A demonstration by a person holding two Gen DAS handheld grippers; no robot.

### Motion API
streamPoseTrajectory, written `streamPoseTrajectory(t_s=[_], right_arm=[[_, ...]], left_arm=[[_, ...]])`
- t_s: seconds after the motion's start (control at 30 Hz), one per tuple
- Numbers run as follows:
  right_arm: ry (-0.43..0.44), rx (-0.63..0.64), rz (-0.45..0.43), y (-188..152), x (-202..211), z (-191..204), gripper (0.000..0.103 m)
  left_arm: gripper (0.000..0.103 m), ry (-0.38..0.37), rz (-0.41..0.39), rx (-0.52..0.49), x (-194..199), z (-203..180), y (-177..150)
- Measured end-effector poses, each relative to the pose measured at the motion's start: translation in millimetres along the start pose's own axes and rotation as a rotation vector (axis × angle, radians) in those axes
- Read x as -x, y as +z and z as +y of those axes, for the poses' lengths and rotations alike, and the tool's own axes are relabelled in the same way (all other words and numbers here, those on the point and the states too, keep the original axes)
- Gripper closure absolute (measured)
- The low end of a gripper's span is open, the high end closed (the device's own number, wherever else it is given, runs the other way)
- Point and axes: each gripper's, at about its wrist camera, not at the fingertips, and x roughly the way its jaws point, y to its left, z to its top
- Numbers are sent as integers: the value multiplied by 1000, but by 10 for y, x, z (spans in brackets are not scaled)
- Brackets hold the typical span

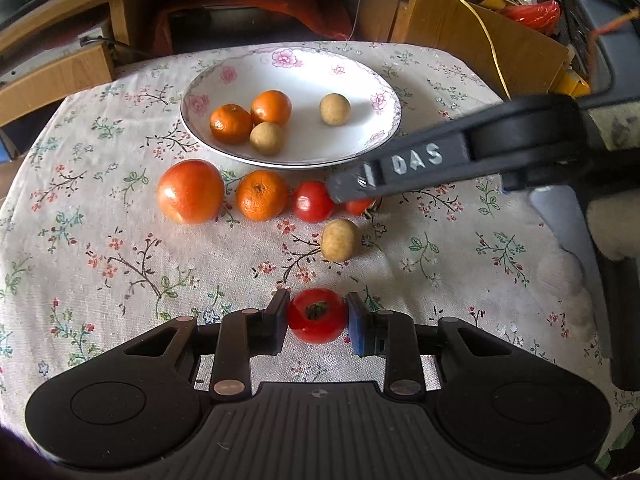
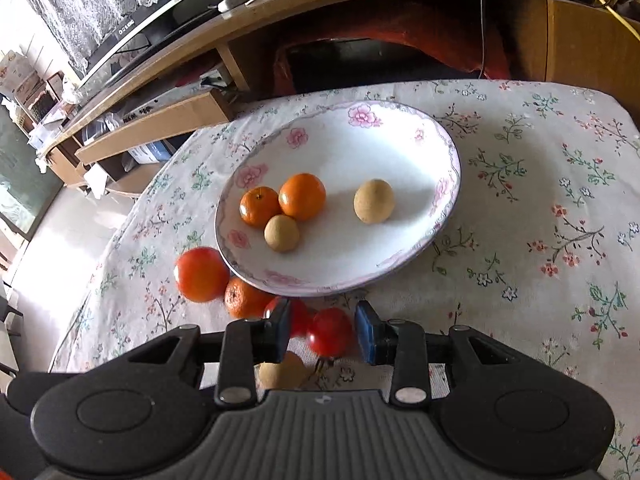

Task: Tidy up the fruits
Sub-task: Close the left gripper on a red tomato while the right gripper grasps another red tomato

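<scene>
A white floral plate [image 1: 360, 80] [image 2: 440, 152] holds two small oranges [image 1: 271, 107] [image 2: 302, 196] and two tan round fruits [image 1: 335, 109] [image 2: 374, 201]. On the cloth in front lie a large orange-red tomato [image 1: 190, 191] [image 2: 201, 274], an orange [image 1: 262, 195] [image 2: 244, 298], a red tomato [image 1: 313, 201] and a tan fruit [image 1: 339, 239]. My left gripper [image 1: 318, 316] is shut on a small red tomato [image 1: 318, 315]. My right gripper [image 2: 322, 330] is open around another red tomato [image 2: 330, 331], its pads [image 2: 366, 332] not touching it; it also shows in the left wrist view [image 1: 352, 188].
The table has a floral cloth [image 1: 120, 280] [image 2: 540, 240]. Behind it stand a wooden desk [image 2: 320, 4], cardboard boxes [image 1: 472, 32] and cables. The cloth's left edge [image 2: 120, 240] drops to the floor.
</scene>
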Motion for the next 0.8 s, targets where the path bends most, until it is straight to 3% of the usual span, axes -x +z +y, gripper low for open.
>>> streamPoseTrajectory(t_s=[0.13, 0.8], right_arm=[[-32, 26, 20, -69, 25, -27, 78], [-58, 111, 24, -15, -49, 75, 79]], left_arm=[[64, 0, 3, 14, 12, 24, -8], [61, 4, 2, 4, 9, -1, 9]])
